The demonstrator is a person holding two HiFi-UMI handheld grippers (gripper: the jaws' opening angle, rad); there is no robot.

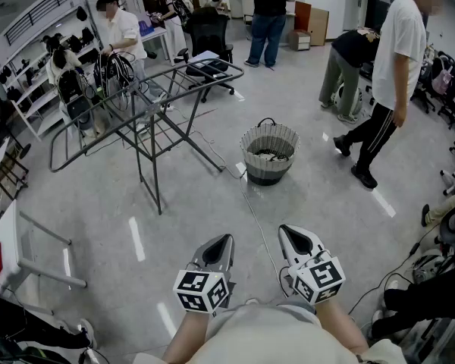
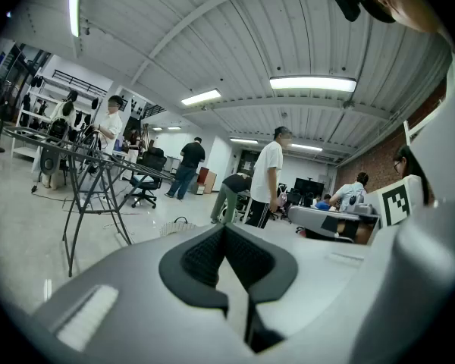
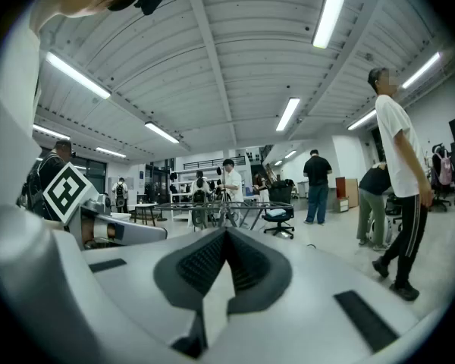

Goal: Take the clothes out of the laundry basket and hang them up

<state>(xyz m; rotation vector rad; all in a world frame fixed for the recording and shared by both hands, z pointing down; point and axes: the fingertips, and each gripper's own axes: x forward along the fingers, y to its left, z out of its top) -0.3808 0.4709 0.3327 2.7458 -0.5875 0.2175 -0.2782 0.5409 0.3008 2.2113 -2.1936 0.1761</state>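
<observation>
A round woven laundry basket [image 1: 268, 153] stands on the grey floor ahead of me, with dark clothes inside [image 1: 267, 156]. Left of it stands a metal folding drying rack [image 1: 140, 101], bare of clothes. My left gripper [image 1: 223, 239] and right gripper [image 1: 290, 231] are held close to my body, side by side, well short of the basket. Both are shut with nothing between the pads. In the left gripper view the basket's rim [image 2: 176, 227] peeks just over the shut left gripper [image 2: 224, 230], and the rack [image 2: 83, 165] is at left. The right gripper view shows the rack [image 3: 224, 206] beyond the shut right gripper [image 3: 226, 233].
Several people stand around: one in a white shirt [image 1: 390, 82] walks right of the basket, one bends over [image 1: 349, 67] behind, another stands by the rack [image 1: 120, 32]. An office chair [image 1: 211, 48] is behind the rack. A thin cable [image 1: 256, 226] runs along the floor toward me.
</observation>
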